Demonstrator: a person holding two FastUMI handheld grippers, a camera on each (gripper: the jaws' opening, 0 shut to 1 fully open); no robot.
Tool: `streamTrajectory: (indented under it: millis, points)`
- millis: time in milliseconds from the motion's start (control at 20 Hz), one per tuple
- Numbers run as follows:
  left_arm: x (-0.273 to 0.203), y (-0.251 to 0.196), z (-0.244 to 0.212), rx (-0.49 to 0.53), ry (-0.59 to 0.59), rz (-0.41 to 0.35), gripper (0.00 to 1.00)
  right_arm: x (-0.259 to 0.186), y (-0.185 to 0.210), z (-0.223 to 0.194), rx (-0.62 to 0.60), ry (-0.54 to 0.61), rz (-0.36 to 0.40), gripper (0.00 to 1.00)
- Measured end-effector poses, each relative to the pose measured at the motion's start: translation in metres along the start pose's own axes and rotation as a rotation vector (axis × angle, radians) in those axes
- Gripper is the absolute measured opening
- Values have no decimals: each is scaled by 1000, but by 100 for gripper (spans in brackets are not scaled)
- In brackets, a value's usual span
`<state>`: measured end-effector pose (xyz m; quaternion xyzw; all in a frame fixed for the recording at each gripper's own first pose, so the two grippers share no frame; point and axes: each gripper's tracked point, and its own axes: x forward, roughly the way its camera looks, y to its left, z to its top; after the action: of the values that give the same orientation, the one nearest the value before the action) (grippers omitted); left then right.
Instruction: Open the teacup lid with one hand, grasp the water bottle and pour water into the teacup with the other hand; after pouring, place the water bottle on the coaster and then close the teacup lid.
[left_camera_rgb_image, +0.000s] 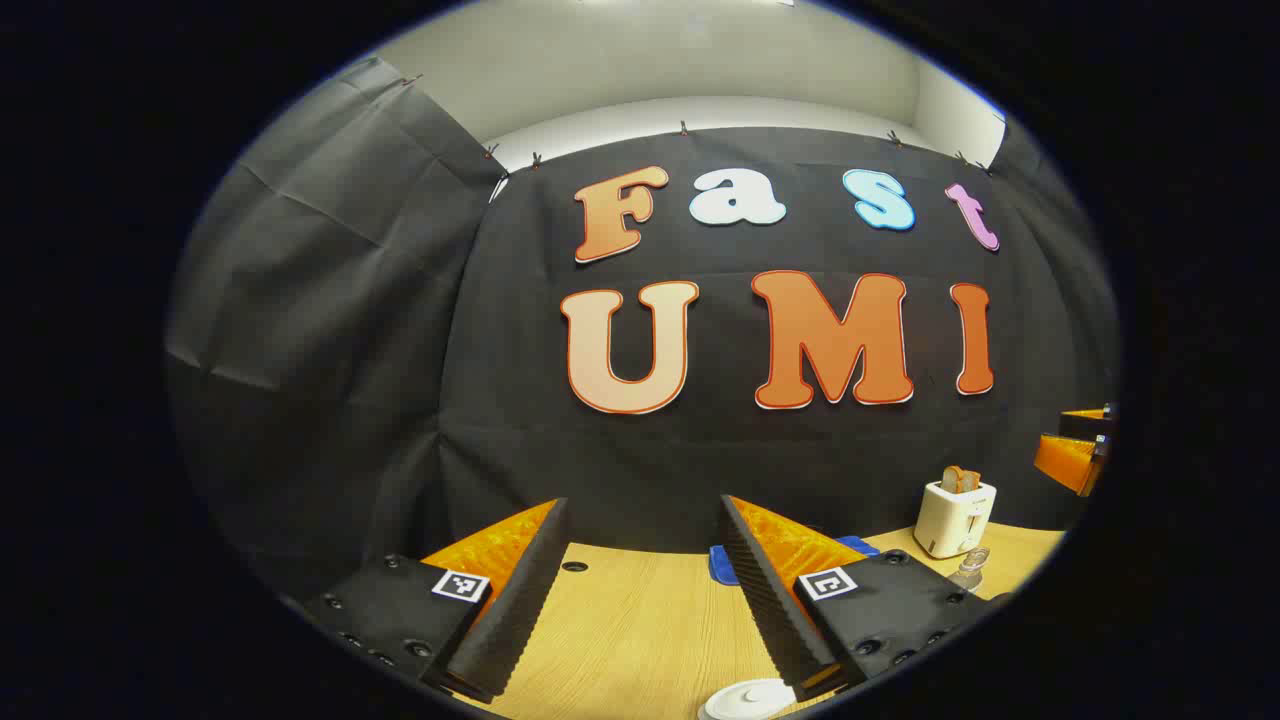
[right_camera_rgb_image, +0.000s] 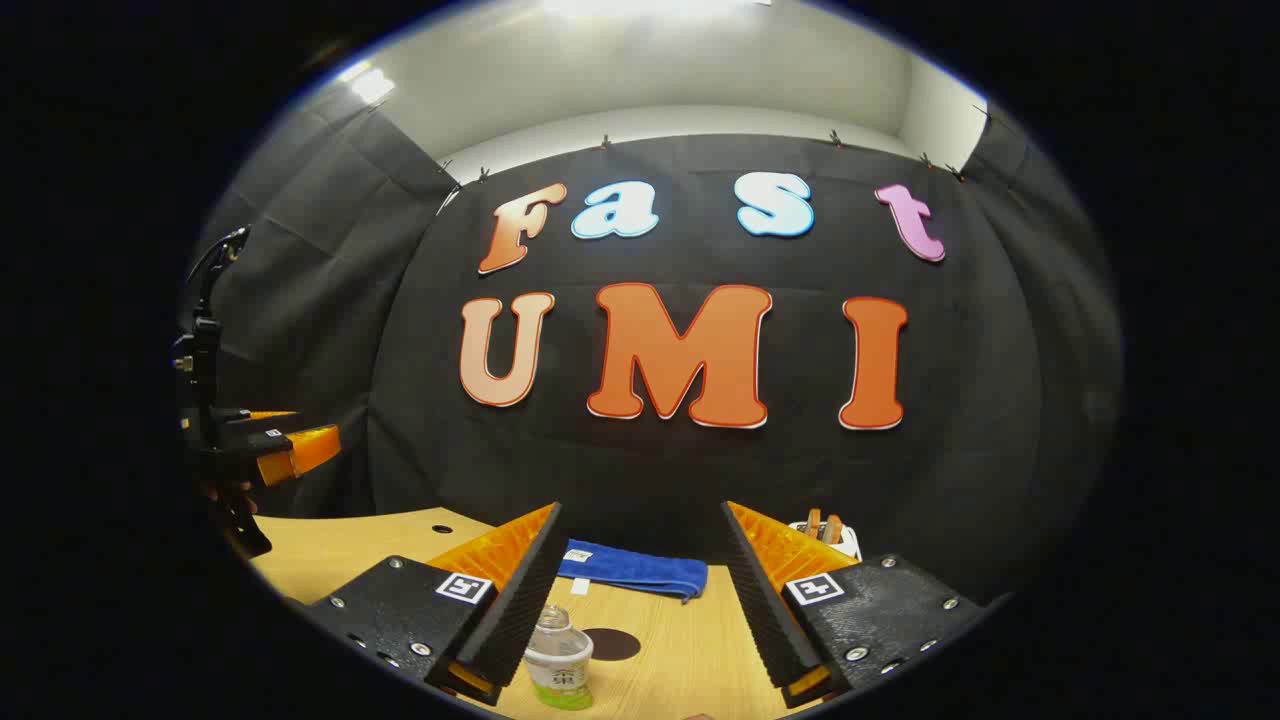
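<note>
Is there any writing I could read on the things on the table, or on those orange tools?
water bottle: its label bears print, too small and blurred to read.
left tool: black-and-white square markers on its fingers, coded patterns rather than words.
right tool: the same kind of patterns, no words.
toaster: no writing that I can make out.

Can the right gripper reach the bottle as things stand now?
Probably yes. The right gripper is open, and the bottle stands upright on the table just below, beside its left finger. Nothing lies between them; the gripper would need to lower and shift slightly.
</note>
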<state>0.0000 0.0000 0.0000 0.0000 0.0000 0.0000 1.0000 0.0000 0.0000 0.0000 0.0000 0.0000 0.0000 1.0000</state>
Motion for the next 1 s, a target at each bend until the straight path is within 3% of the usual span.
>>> streamTrajectory:
  millis: [700,1000]
  points:
    - [7,10,0,0,13,-1,94,-2,-5,0,-7,11,-7,91]
    - [2,5,-12,-62,25,-23,96,-3,4,-12,-36,30,3,91]
